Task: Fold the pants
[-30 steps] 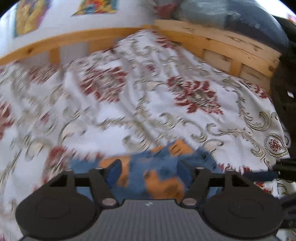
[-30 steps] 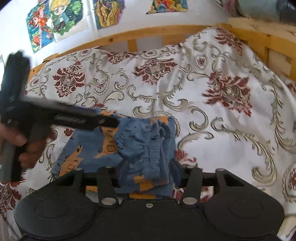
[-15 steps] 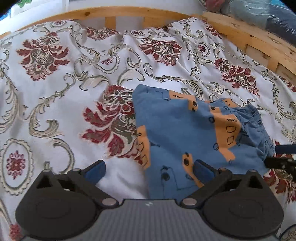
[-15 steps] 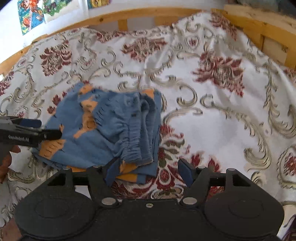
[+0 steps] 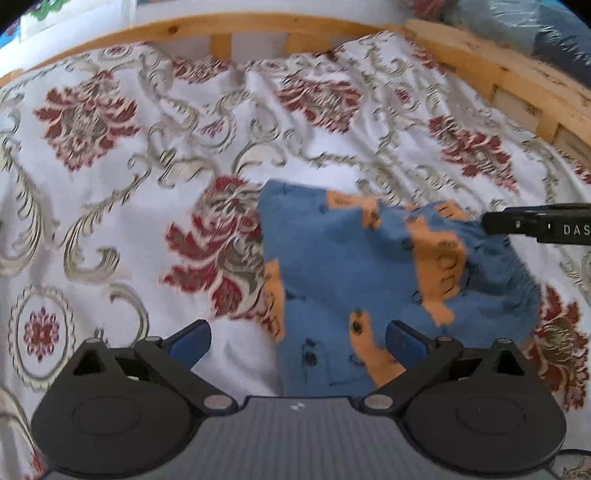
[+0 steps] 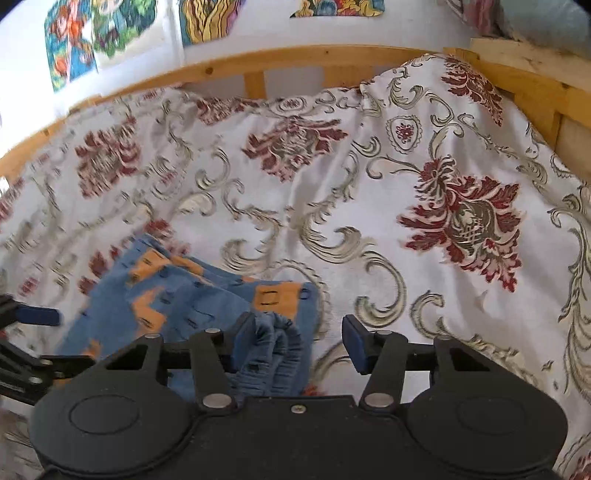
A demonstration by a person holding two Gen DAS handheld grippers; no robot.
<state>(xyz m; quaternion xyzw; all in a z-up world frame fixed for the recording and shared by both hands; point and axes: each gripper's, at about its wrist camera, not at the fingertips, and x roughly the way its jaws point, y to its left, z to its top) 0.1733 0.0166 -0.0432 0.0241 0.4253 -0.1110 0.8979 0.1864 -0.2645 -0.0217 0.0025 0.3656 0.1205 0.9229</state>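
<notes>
The pants (image 5: 332,280) are blue with orange patches and small dark outline marks. Under them the bedspread (image 5: 140,155) is white, patterned with dark red flowers and grey-beige scrolls. The bed rail (image 6: 295,61) is pale yellow wood. Bright, many-coloured cartoon pictures (image 6: 96,33) hang on the white wall.

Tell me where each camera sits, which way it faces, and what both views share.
Left wrist: sits behind the left claw, looking down along its wide-open fingers at the pants on the bedspread; the right claw's tip enters from the right edge.
Right wrist: sits behind the right claw, facing the wooden bed rail and wall pictures; its jaws have just been closing around the bunched waistband without pinching it.
Shared: pants, bedspread, bed rail.
</notes>
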